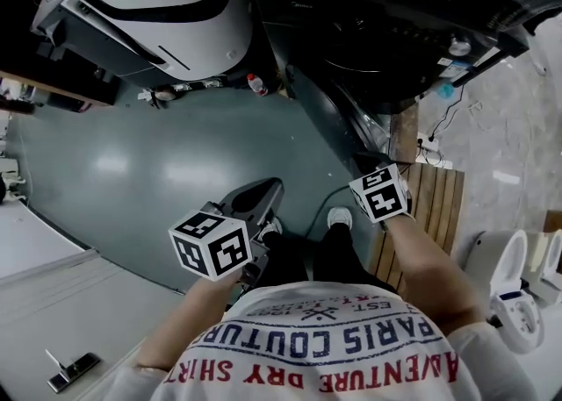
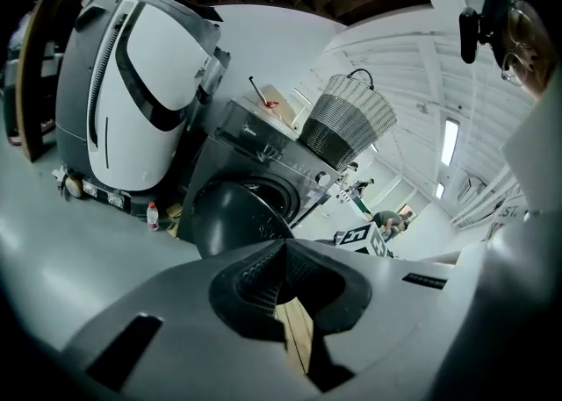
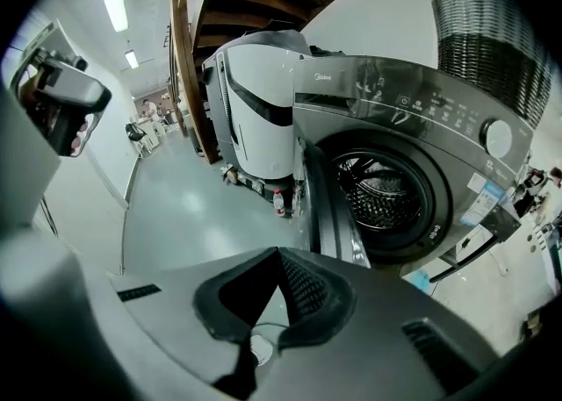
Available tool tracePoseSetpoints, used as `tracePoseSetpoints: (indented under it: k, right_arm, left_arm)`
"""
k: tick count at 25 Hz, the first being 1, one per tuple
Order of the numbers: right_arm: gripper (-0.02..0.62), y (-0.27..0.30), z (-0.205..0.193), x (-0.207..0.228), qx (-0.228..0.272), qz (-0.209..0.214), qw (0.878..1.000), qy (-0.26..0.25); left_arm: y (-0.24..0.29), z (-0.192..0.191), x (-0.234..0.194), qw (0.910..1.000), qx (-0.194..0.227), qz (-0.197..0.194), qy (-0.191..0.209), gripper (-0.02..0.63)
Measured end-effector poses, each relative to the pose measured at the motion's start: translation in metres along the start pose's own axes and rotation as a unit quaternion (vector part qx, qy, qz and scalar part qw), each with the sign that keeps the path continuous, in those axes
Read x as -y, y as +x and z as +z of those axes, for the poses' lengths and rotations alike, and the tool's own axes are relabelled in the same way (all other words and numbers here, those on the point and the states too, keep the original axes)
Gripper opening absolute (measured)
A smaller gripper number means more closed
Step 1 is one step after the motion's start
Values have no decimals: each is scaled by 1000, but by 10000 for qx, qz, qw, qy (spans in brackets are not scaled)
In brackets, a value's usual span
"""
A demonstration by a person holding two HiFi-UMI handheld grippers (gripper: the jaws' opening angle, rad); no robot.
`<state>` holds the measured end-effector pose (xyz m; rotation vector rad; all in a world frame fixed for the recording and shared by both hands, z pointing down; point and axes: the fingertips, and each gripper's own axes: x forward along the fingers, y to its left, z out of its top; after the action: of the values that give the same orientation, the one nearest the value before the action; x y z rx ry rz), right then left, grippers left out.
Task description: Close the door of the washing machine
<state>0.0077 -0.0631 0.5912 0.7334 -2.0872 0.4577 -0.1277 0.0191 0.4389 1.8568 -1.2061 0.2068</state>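
Both our right gripper (image 3: 279,254) and left gripper (image 2: 283,246) have jaws pressed together, holding nothing. The round dark door (image 3: 327,206) of the big grey washing machine (image 3: 413,118) stands open, its edge pointing at us, just ahead of the right gripper, the nearer one.

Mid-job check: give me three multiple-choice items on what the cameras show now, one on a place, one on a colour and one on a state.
1. Where is the woven basket?
A. on a shelf
B. on top of the washing machine
C. hanging on the wall

2. What colour is the cap of the small bottle on the floor?
A. red
B. blue
C. green

3. The washing machine's door is:
A. shut
B. open
C. taken off

Answers:
1 B: the left gripper view shows it resting on the machine's top.
2 A: the cap is red in the right gripper view.
3 B: the door stands swung out and the drum is exposed.
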Motion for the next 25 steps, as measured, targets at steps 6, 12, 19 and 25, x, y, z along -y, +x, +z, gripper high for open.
tracePoseSetpoints:
  k: [6,12,19,25]
  right_arm:
    - [21,0,-7,30,76,67,9999,68]
    - [21,2,-15,62,93,160,9997,185]
    - [21,4,-19,111,73,154,9990,411]
    - [21,10,-17,158,80,-44,9962,862]
  left_arm:
    - [34,3,16,9997,-203,36,93,25]
    - [70,6,26,9992,-377,114,110,24]
    - [111,16,44,9983,-521,99,231,25]
    - [135,26,46,9981,-573,21,243,25]
